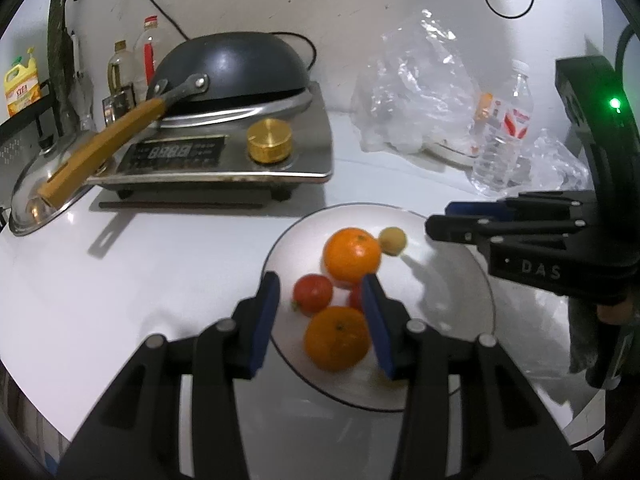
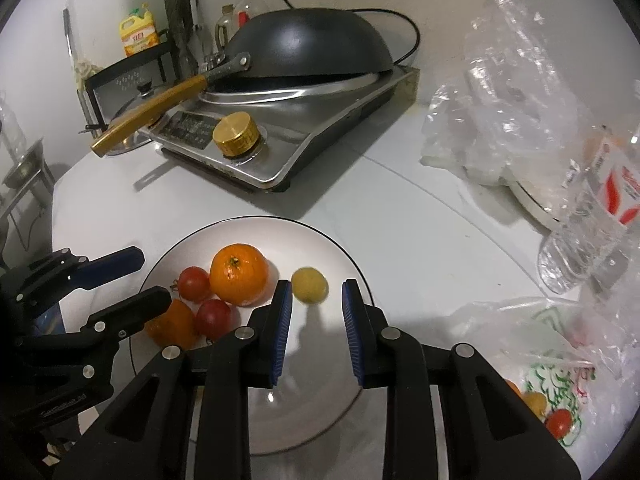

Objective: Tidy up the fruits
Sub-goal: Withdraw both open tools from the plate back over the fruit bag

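Note:
A white plate [image 1: 460,280] [image 2: 320,248] holds two oranges [image 1: 352,255] [image 1: 337,338], two red tomatoes [image 1: 313,293] [image 2: 213,318] and a small yellow fruit [image 1: 393,241] [image 2: 310,285]. My left gripper [image 1: 322,304] hovers over the plate's near side, open; the nearer orange lies on the plate below the gap and neither pad touches it. My right gripper [image 2: 316,286] [image 1: 434,222] hangs over the plate's right part. Its blue pads stand a little apart with nothing between them. The yellow fruit lies just beyond the tips, blurred.
An induction cooker [image 1: 224,160] with an upturned black wok [image 1: 236,68] stands behind the plate, its wooden handle [image 1: 104,152] jutting left. Crumpled clear plastic [image 1: 420,88] and a water bottle [image 1: 504,132] sit at the back right. A bag with more fruit [image 2: 552,412] lies at the right.

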`<state>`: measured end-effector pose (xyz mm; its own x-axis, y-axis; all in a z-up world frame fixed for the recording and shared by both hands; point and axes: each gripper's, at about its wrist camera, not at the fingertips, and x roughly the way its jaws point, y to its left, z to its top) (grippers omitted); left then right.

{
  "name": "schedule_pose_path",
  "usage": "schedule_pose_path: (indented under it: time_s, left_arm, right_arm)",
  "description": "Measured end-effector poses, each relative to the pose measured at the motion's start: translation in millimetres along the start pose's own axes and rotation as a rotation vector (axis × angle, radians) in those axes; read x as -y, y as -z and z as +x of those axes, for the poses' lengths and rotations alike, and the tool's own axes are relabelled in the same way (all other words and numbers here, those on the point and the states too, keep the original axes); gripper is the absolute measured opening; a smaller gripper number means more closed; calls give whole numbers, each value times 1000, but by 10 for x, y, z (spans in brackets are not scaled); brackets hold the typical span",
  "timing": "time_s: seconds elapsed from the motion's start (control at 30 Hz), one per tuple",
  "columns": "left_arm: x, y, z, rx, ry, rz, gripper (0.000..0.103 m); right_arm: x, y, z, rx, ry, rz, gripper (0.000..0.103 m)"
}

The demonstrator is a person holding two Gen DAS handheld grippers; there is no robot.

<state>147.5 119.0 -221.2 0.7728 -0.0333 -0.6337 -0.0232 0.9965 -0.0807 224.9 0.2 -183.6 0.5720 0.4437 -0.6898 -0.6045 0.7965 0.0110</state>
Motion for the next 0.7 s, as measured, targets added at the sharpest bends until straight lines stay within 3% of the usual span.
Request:
schedule_pose_path:
  time_s: [0.7]
  left_arm:
    - [584,-54,-286,44,43,69,44]
  right_arm:
    - [354,339,-663,70,65,65,28]
